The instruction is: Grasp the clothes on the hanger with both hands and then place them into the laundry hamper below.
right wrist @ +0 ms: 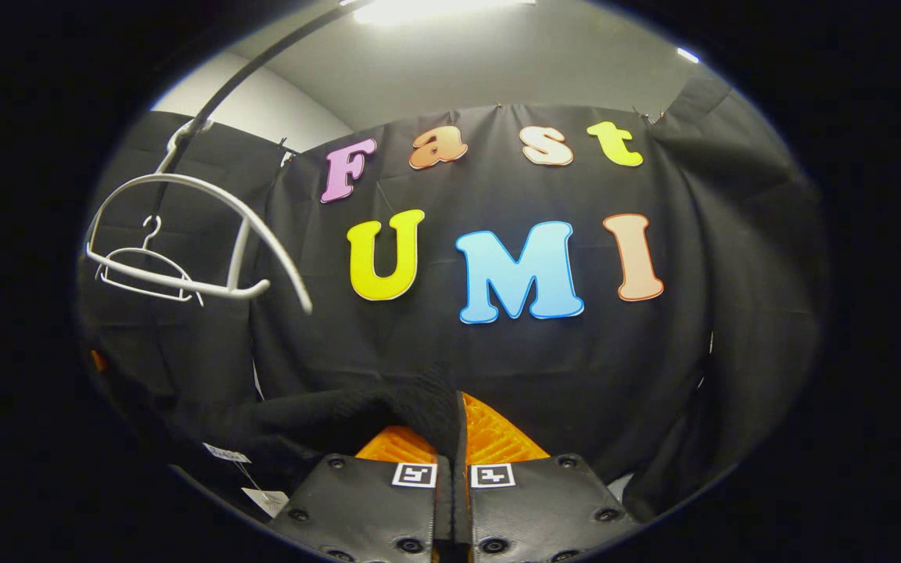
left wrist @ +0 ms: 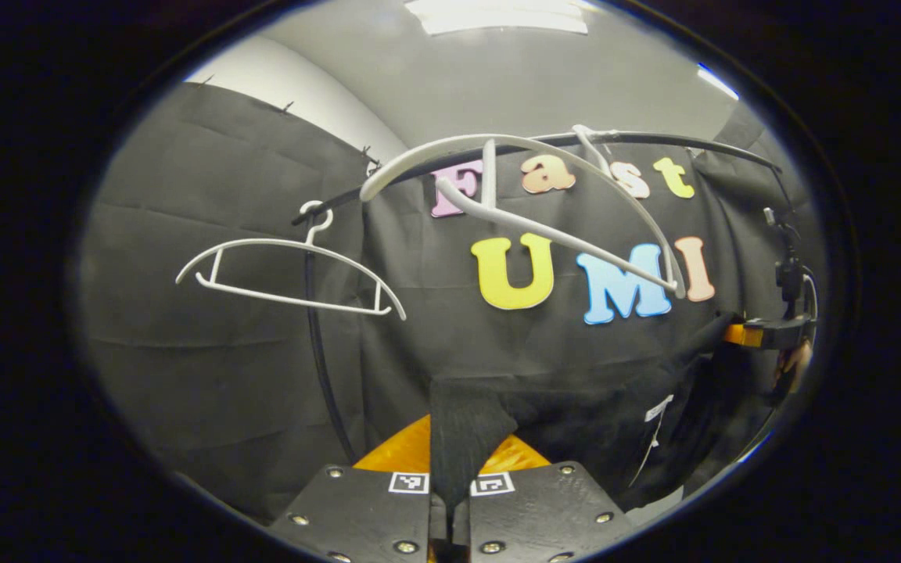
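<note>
Left gripper view shows two white hangers (left wrist: 294, 274) (left wrist: 529, 211) bare on one rail (left wrist: 693, 143), while each gripper, left (left wrist: 450, 500) and right (right wrist: 450, 489), pinches the one black garment (left wrist: 576, 422)

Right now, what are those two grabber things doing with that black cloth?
A person holds a gripper in each hand, taking clothes off a rail. The left gripper and the right gripper are each pinched shut on the black garment, which hangs stretched between them. The garment is already off its hanger: two white hangers, the near hanger and the far hanger, hang bare on the black rail. Going by the task, lowering it into the hamper is probably next.
</note>
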